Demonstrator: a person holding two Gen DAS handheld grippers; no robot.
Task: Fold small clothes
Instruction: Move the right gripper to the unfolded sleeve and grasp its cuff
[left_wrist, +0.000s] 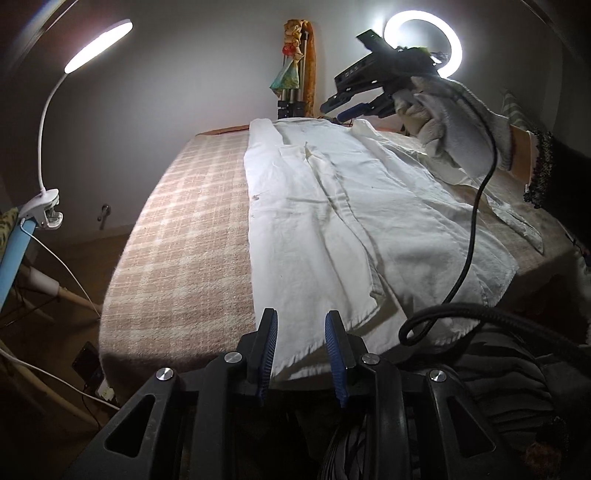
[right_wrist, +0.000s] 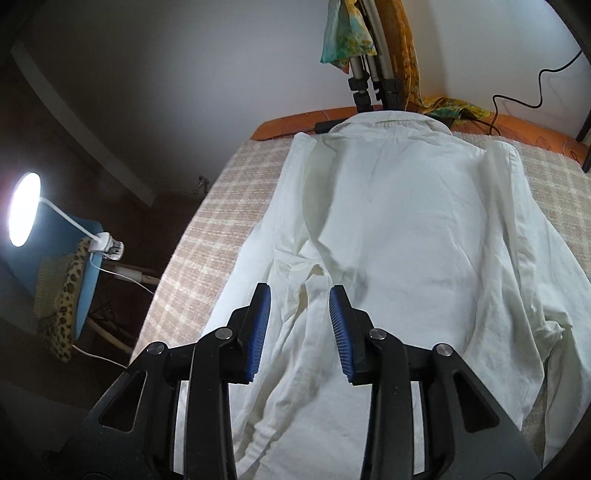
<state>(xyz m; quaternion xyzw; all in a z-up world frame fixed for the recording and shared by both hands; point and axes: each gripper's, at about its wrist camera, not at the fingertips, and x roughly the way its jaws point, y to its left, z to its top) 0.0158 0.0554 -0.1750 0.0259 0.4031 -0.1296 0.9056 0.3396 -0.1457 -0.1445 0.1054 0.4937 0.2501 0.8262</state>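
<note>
Both jaws parted and empty, the left gripper (left_wrist: 301, 332) and right gripper (right_wrist: 300, 308) hover over a white shirt (right_wrist: 399, 229) spread on the plaid-covered bed (right_wrist: 221, 206); beyond it, apparently a tripod (right_wrist: 373, 79).

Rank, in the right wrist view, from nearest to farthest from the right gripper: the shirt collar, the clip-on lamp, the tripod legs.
From the right gripper:
1. White shirt's collar, straight ahead.
2. Grey metal tripod legs, just beyond the collar.
3. White clip-on lamp, far left, off the bed.
</note>
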